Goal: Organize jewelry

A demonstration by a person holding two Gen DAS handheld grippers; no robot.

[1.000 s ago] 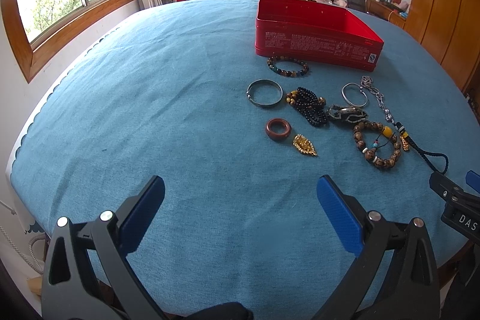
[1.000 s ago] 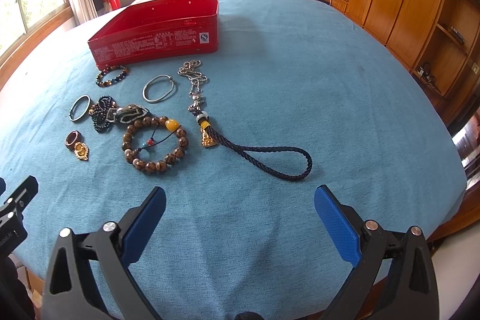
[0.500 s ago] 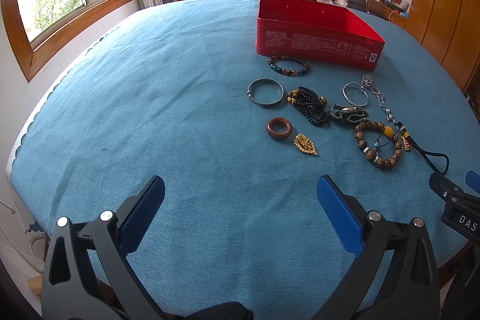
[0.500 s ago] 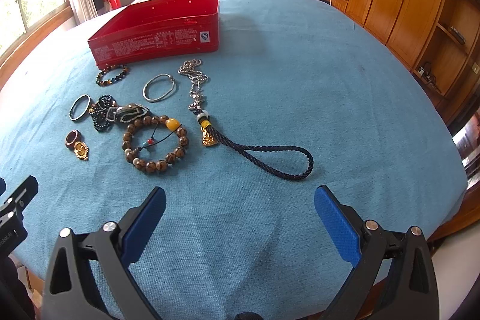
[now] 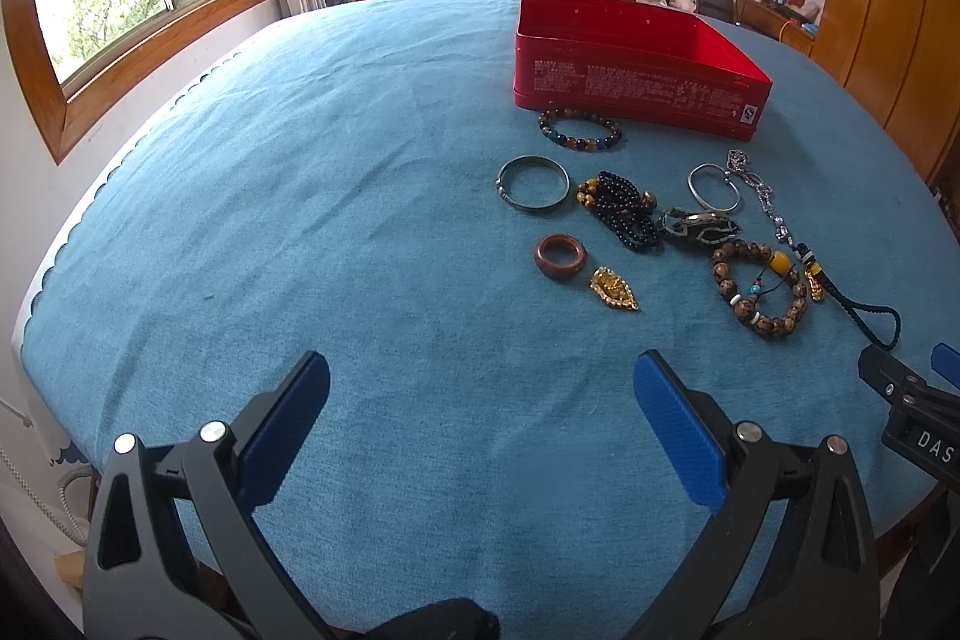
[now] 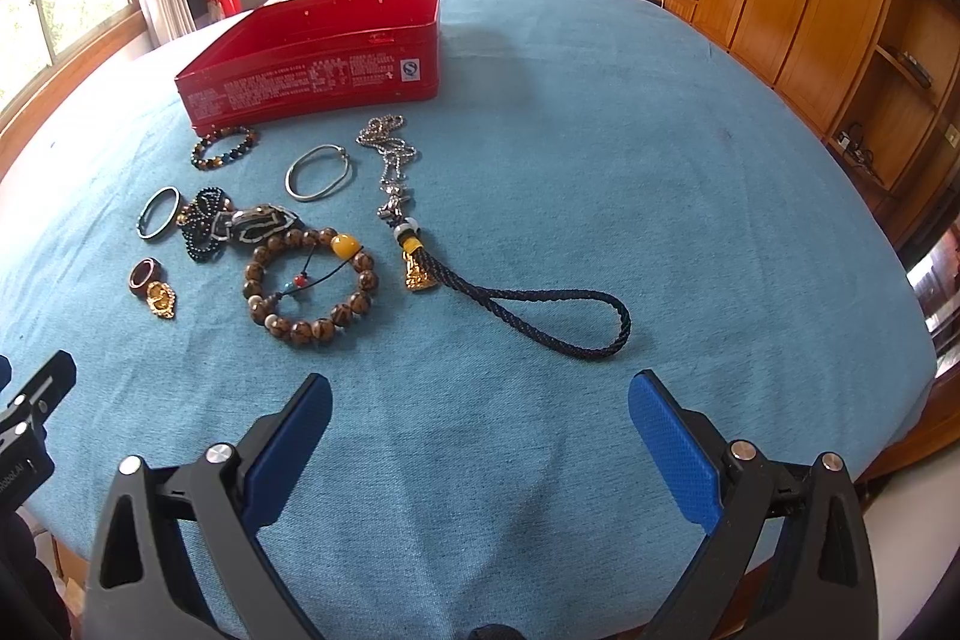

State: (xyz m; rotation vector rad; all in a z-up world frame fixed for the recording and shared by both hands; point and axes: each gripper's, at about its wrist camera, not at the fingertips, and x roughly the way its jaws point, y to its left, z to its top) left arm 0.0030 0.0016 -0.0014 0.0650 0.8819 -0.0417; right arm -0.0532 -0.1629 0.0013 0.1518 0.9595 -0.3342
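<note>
Both your left gripper (image 5: 480, 400) and right gripper (image 6: 480, 418) hover with fingers spread wide and empty, and every piece lies on the blue cloth near the open red tin box (image 6: 312, 52). Watch the black bead strand (image 5: 621, 211): it touches the dark patterned pendant (image 5: 699, 227), so you may drag both. The flat gold leaf charm (image 5: 613, 288) could slip from your pads.

An open red tin (image 6: 312, 64) stands on the blue cloth, and just before it lie scattered a multicoloured bead bracelet (image 6: 223, 147), two metal bangles, a brown wooden-bead bracelet (image 6: 309, 286), a gold pendant (image 5: 613, 287) and a dark braided cord (image 6: 540, 313).
</note>
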